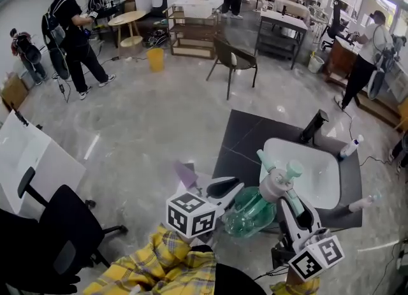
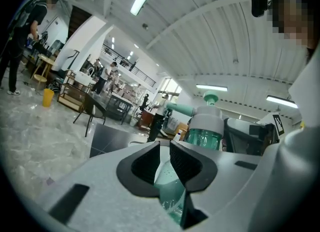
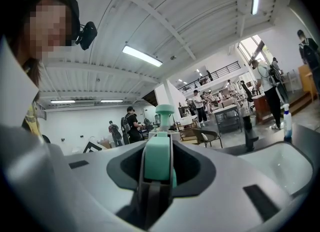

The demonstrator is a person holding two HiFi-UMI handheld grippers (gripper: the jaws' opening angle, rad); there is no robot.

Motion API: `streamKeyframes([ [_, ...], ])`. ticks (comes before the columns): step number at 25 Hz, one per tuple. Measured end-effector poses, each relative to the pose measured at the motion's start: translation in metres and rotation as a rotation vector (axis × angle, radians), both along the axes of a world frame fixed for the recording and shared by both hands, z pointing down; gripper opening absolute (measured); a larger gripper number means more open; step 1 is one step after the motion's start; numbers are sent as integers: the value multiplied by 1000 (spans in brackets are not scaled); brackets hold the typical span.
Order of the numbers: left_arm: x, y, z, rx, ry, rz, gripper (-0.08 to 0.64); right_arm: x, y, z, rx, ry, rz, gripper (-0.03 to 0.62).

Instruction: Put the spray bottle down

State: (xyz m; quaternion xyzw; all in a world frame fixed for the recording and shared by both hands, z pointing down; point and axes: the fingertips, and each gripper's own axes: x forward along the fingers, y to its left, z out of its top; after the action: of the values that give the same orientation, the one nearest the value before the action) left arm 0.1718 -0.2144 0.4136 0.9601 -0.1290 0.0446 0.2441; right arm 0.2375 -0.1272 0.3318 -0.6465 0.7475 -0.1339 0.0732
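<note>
A translucent green spray bottle with a white collar and mint trigger head hangs in the air just left of the white sink. My right gripper is shut on the bottle's mint trigger, which fills the gap between its jaws. My left gripper sits against the left side of the bottle's body. In the left gripper view its jaws are nearly together, and the bottle rises just beyond them, with green plastic showing through the slit.
The sink is set in a black counter with a black faucet. Two other spray bottles stand on the counter's right side. A black office chair is at lower left. People stand farther off.
</note>
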Motion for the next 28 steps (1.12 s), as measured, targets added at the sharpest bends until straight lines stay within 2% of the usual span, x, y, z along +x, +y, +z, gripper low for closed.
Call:
streamKeyframes([
  [10, 9, -74, 5, -6, 8, 50, 58, 18, -84, -1, -5, 40, 57, 115],
  [14, 12, -77, 9, -14, 17, 54, 58, 27, -93, 7, -19, 60, 69, 115],
  [18, 15, -97, 4, 8, 27, 32, 58, 36, -113, 10, -9, 88, 73, 115],
  [23, 24, -132, -14, 24, 36, -6, 58, 53, -152, 7, -15, 81, 52, 115],
  [28, 31, -137, -15, 54, 31, -47, 58, 64, -161, 13, 9, 113, 23, 115],
])
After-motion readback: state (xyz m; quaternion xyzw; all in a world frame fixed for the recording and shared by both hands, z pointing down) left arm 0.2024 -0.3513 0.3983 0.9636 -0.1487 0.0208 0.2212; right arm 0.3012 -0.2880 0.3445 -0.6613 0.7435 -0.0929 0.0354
